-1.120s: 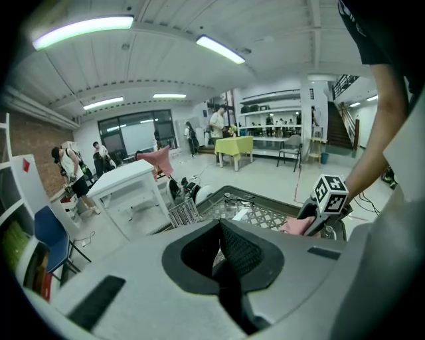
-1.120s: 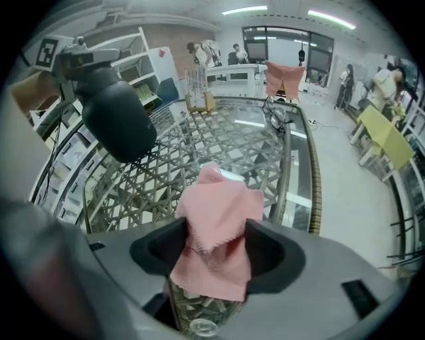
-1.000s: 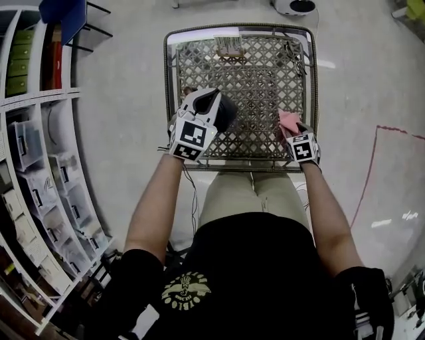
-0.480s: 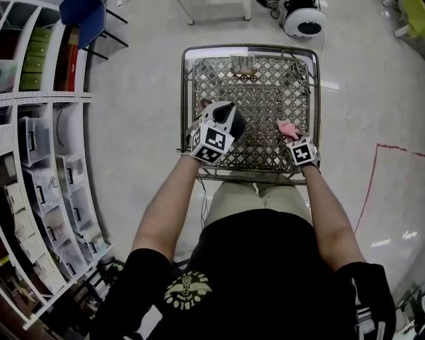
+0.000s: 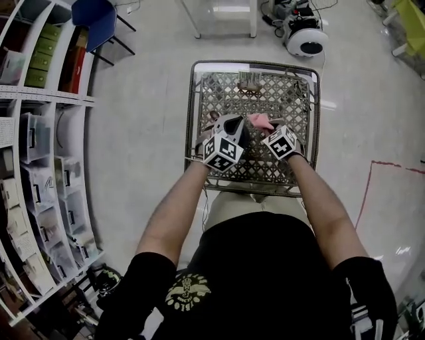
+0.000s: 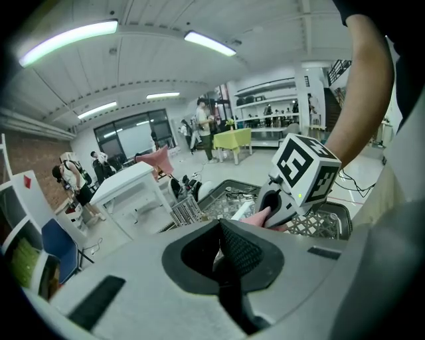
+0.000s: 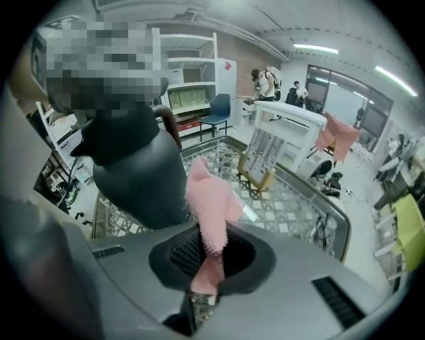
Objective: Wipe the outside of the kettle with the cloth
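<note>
A dark grey kettle (image 5: 236, 127) (image 7: 139, 179) is over the lattice table (image 5: 255, 64), under my left gripper (image 5: 229, 129). The left jaws look shut in the left gripper view (image 6: 222, 255), apparently on the kettle's handle, which the gripper body hides. My right gripper (image 5: 267, 129) (image 7: 209, 262) is shut on a pink cloth (image 5: 259, 121) (image 7: 209, 199). Its jaws have just been closing with the cloth between them. The cloth sticks up from the pads right beside the kettle's side; whether they touch I cannot tell.
A small slatted rack (image 5: 249, 86) (image 7: 255, 176) lies at the table's far end. Shelves with bins (image 5: 40, 166) line the left. A blue chair (image 5: 93, 20) and a white round machine (image 5: 305, 40) stand on the floor beyond the table.
My right gripper has risen from the table's right edge and swung left to the kettle with the cloth. The left gripper and kettle kept their place.
</note>
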Tool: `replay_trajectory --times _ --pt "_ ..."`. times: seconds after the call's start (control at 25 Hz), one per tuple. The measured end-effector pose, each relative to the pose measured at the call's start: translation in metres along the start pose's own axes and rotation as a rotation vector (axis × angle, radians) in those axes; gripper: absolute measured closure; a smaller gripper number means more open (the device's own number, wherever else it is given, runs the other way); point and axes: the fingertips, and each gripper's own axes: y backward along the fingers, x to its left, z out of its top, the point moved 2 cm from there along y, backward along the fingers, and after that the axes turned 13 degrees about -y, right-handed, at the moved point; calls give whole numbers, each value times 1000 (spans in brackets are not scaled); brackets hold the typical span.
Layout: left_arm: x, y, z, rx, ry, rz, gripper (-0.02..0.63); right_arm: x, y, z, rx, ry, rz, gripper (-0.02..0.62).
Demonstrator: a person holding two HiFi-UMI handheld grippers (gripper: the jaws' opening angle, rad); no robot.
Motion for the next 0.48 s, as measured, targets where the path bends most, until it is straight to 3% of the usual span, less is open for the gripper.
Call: replay_trajectory --times 0.2,0.48 --pt "1 -1 -1 4 12 -40 597 23 -3 24 15 142 13 566" --pt "1 3 -3 -4 5 -47 597 53 8 14 55 273 31 566"
